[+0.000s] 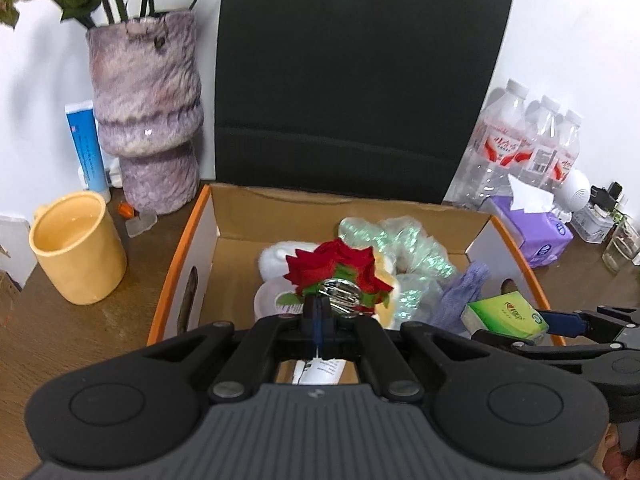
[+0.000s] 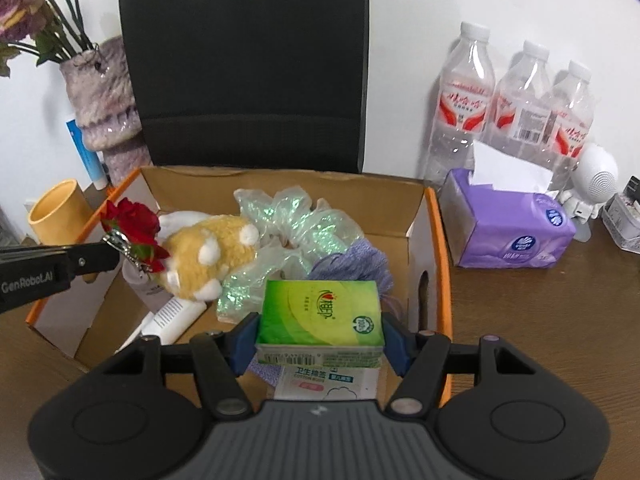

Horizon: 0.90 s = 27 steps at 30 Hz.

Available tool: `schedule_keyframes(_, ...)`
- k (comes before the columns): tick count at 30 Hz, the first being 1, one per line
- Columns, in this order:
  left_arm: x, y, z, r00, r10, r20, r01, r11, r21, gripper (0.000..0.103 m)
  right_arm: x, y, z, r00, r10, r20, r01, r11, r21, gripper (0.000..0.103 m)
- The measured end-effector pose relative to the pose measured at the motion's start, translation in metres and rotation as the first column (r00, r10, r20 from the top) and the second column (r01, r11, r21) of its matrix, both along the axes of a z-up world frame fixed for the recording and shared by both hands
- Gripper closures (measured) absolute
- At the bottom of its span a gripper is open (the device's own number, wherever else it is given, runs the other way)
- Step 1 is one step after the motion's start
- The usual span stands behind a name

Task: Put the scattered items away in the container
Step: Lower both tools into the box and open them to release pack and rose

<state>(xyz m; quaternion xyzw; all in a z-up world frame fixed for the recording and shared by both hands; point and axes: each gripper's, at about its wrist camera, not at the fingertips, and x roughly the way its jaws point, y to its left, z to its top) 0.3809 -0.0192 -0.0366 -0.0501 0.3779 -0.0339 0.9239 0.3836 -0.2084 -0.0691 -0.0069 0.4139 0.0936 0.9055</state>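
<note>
An open cardboard box with orange edges stands in the middle. My left gripper is shut on a red rose clip with a silver metal clasp, held above the box's left side. My right gripper is shut on a green tissue pack, over the box's near right part. Inside the box lie a yellow plush toy, an iridescent scrunchie, a purple cloth, a white tube and a flat packet.
A yellow mug, a furry purple vase with flowers and a blue tube stand left of the box. To the right are a purple tissue pack, three water bottles and a white speaker. A black board leans behind.
</note>
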Motion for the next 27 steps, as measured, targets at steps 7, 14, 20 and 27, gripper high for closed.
schedule_keyframes(7, 0.006, 0.009, -0.016, 1.000, 0.010, -0.025, -0.010, 1.000, -0.003, 0.102, 0.009, 0.006, -0.016, 1.000, 0.003, -0.010, -0.003, 1.000, 0.000, 0.040)
schedule_keyframes(14, 0.011, 0.017, -0.029, 0.998, 0.032, -0.055, -0.034, 0.999, -0.032, 0.101, 0.015, 0.013, -0.023, 1.000, 0.011, 0.010, -0.011, 1.000, -0.014, 0.039)
schedule_keyframes(20, 0.012, 0.023, -0.035, 0.994, 0.065, -0.091, -0.072, 0.994, -0.084, 0.033, 0.015, 0.022, -0.026, 0.999, 0.022, 0.027, -0.020, 0.999, -0.047, 0.020)
schedule_keyframes(27, -0.002, 0.017, -0.020, 0.999, 0.028, 0.020, -0.028, 0.999, -0.042, 0.000, 0.007, 0.025, -0.018, 0.998, 0.023, 0.057, -0.019, 0.998, -0.057, 0.008)
